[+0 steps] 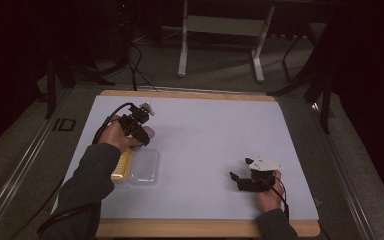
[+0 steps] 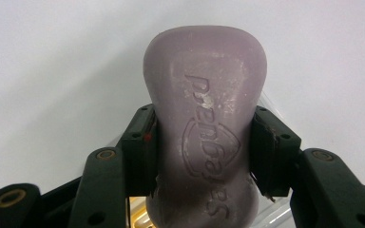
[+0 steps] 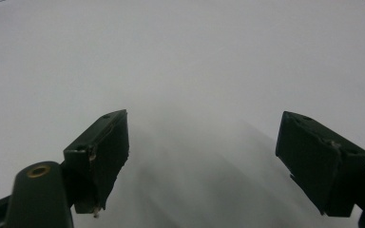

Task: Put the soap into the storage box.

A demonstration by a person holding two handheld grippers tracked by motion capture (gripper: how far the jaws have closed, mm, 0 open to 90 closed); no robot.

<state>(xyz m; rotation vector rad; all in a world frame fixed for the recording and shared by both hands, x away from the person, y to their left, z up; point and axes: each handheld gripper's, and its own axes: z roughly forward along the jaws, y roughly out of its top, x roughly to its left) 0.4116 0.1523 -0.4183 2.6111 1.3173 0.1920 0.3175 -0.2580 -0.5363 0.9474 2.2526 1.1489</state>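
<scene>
Left hand-held gripper [image 2: 202, 156] is clamped on the purple soap [image 2: 204, 118], held above the desk [image 1: 205, 130] just beyond the clear tray [image 1: 145, 169]. Lower it level and centred over the tray, then let go. Right hand-held gripper [image 3: 202, 161] rests spread wide, with nothing in it.

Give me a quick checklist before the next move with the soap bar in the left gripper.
1. Left gripper shut on the purple soap bar: ok.
2. Pads seated on both sides of the bar's narrow waist: ok.
3. Clear plastic tray lying open on the white table, beside the left forearm: ok.
4. Yellow item next to the tray identified: cannot tell.
5. Right gripper open, resting apart from the tray: ok.
</scene>
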